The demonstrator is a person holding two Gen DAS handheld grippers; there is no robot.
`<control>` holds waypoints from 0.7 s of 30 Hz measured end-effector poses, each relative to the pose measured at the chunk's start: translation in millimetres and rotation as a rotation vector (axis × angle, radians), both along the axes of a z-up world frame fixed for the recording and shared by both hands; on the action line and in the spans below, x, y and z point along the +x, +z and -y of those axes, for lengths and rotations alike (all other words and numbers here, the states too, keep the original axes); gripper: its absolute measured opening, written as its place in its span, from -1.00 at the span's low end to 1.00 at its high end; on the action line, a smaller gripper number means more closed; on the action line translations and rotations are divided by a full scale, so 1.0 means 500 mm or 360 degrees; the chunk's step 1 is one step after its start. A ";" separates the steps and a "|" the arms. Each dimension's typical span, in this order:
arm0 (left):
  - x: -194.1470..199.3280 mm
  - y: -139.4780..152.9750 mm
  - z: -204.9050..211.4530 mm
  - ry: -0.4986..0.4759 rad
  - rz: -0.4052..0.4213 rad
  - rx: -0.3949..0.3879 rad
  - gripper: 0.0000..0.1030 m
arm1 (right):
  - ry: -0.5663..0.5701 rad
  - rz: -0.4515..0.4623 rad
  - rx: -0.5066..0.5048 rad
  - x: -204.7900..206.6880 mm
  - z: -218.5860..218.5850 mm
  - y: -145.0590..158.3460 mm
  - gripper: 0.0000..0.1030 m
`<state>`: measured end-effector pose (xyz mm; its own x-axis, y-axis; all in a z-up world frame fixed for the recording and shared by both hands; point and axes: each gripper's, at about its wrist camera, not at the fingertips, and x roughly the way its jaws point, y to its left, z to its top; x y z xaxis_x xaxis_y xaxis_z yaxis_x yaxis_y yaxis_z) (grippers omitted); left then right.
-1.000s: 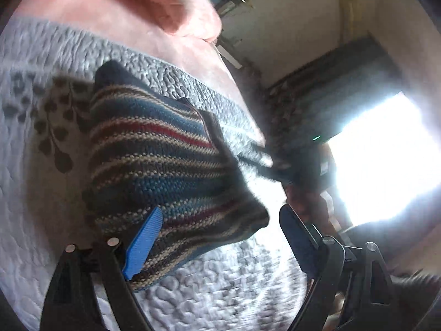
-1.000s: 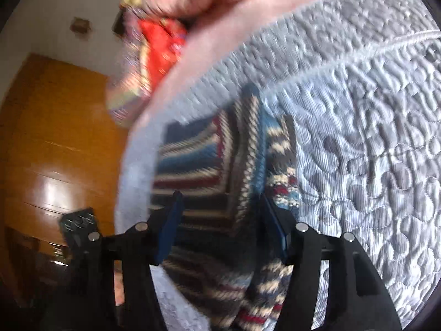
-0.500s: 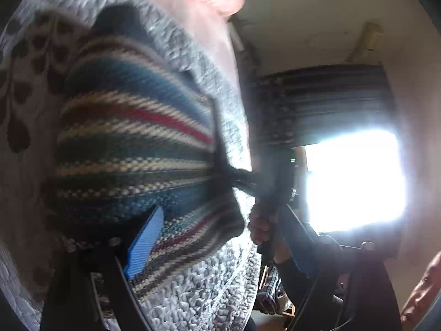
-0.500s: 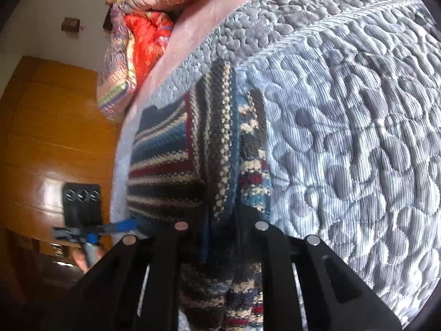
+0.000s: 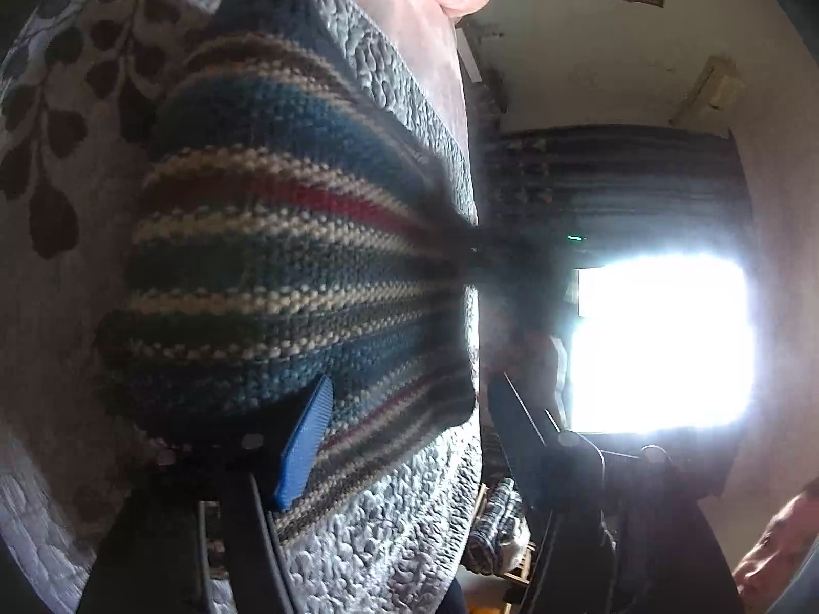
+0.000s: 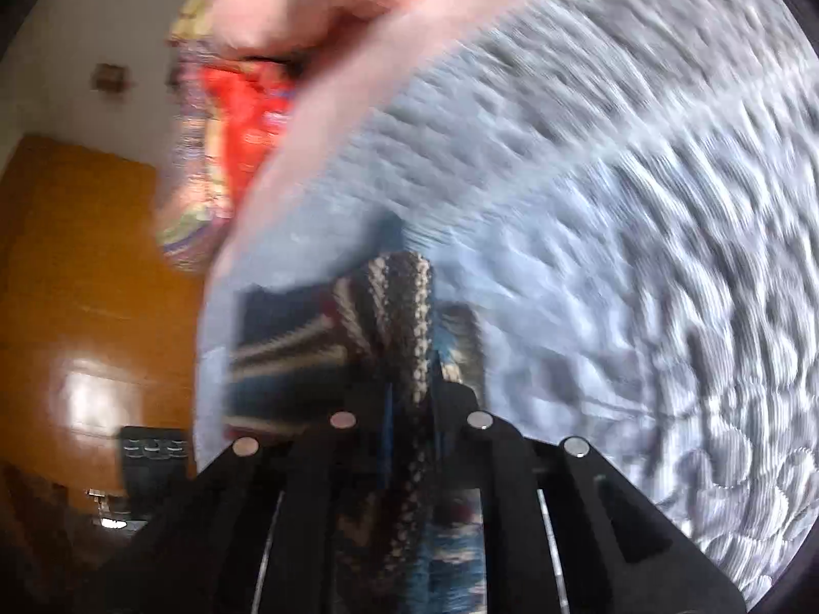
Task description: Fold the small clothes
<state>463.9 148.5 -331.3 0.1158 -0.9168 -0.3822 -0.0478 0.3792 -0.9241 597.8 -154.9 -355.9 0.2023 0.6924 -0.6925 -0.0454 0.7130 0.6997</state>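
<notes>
The striped knit garment (image 5: 286,266) lay on the grey quilted bedspread (image 5: 389,527), one edge pinched in the clamped right gripper (image 6: 409,399). The left gripper (image 5: 409,409) stood spread wide over its near corner. The fold looked partway, the final layers apparently remaining.

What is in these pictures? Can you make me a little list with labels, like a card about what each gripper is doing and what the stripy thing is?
item: striped knitted garment, blue, cream, red and dark stripes
where it lies: on a grey quilted bedcover
right gripper: shut on a bunched fold of the garment
left gripper: open, one blue finger pad over the garment's near edge, the other past the bed edge
near the bed's far side: pink bedding and a red patterned cloth
picture quality: right wrist view is motion-blurred
</notes>
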 end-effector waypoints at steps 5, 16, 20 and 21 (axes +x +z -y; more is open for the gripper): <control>0.054 0.087 -0.022 0.0061 0.0191 0.0056 0.27 | -0.0038 0.0113 0.0091 -0.020 0.018 0.062 -0.49; 0.171 0.005 0.012 -0.0057 0.0131 0.0485 0.16 | 0.0158 -0.0016 0.0014 -0.033 0.000 -0.001 -1.00; 0.146 0.060 0.007 -0.0033 0.0164 0.0449 0.21 | 0.0206 0.0046 0.0084 -0.061 0.013 0.067 -0.86; 0.131 0.078 0.010 -0.0067 0.0199 0.0392 0.21 | 0.0239 0.0063 0.0139 -0.073 0.012 0.084 -0.86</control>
<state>529.5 143.4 -292.4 0.1396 -0.8031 -0.5792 0.0814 0.5923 -0.8016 561.3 -161.0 -314.1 0.1177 0.7742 -0.6219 -0.1755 0.6326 0.7543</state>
